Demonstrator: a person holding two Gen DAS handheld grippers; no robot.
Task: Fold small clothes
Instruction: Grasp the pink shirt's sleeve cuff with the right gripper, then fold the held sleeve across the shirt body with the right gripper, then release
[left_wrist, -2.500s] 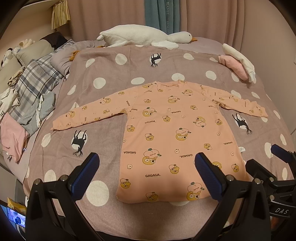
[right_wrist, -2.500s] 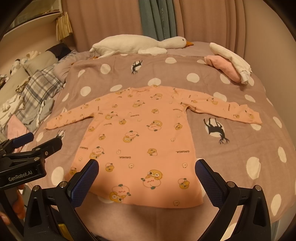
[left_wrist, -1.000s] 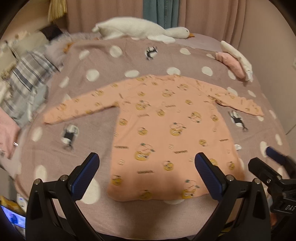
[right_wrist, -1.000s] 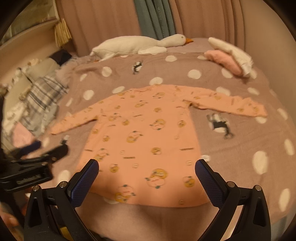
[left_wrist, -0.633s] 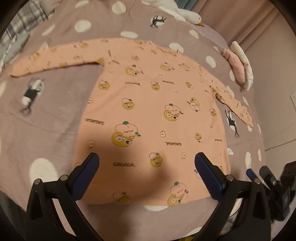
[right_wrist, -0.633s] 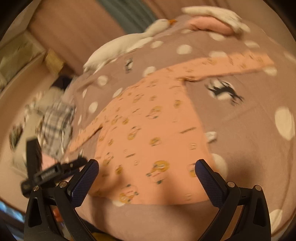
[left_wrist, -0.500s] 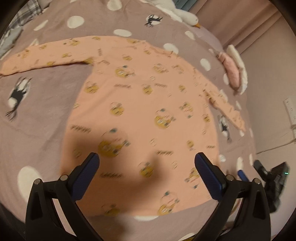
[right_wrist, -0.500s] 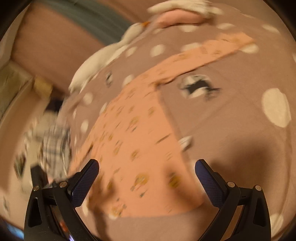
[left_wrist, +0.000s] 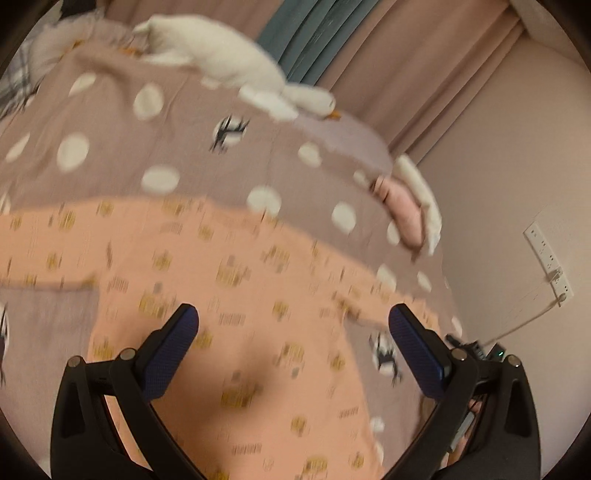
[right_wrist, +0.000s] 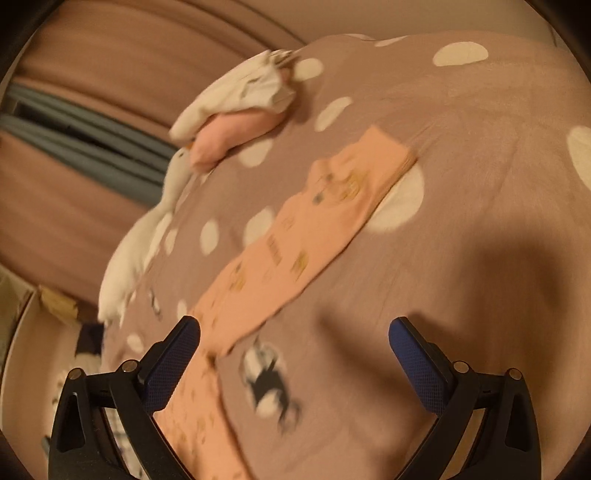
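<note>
Both grippers have swung in low over the bed (right_wrist: 480, 110): the left gripper (left_wrist: 293, 349) now hangs above the middle of the peach long-sleeved top (left_wrist: 236, 295), the right gripper (right_wrist: 294, 360) beside its right sleeve (right_wrist: 295, 243), which reaches toward the bed's right edge. Fingers (left_wrist: 170, 350) of both stand wide apart, holding and touching nothing. Probably best to pinch the sleeve at its cuff, lift it little, and lay it flat across the chest.

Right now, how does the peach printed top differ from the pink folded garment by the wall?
The peach cartoon-print long-sleeved top lies spread flat with its sleeve out; the plain pink folded garment is a compact bundle. The top is patterned and far bigger; the pink one is unprinted, with a white piece on it. Both rest on the polka-dot bedspread.
</note>
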